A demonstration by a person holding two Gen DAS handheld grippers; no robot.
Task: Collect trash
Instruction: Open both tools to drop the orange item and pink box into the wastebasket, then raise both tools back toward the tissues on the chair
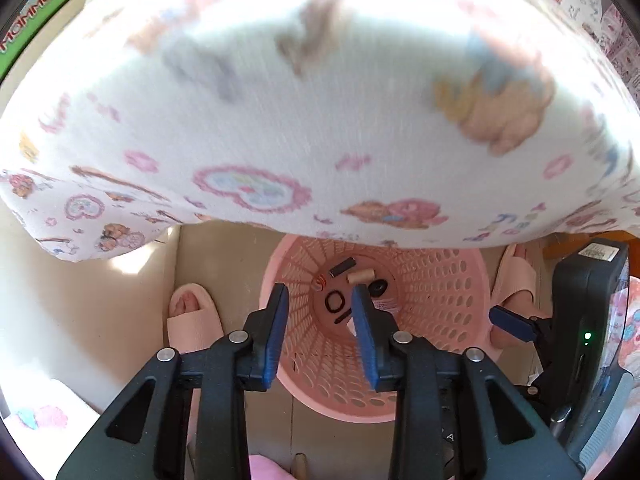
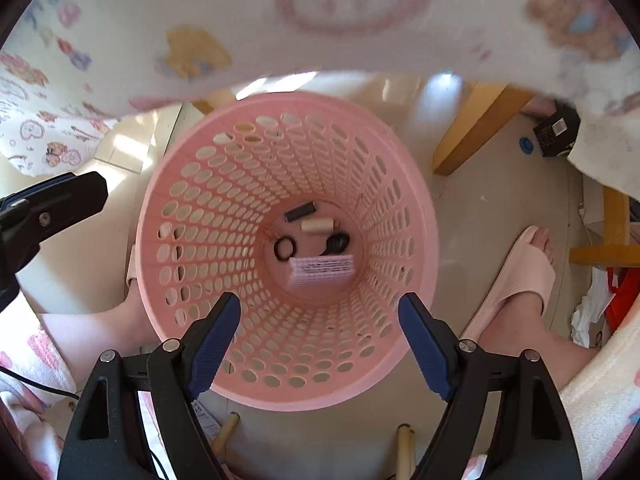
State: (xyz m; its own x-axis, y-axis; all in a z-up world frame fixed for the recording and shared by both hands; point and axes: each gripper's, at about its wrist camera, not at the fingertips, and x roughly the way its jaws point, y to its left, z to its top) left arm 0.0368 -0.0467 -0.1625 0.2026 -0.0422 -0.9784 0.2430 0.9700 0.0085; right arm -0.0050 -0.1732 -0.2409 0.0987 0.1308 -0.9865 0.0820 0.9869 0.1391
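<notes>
Beige tiled floor (image 2: 480, 208), pink basket (image 2: 192, 152) seen from above.
Both the left gripper (image 1: 320, 304) and right gripper (image 2: 320, 320) are held with jaws apart and empty.

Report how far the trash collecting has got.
Done: several pieces lie at the bottom of the pink basket, among them a black cylinder, a beige spool and a printed label. In hand: nothing; the left gripper and right gripper are both open above it. Left: no further trash can be made out from these views.
</notes>
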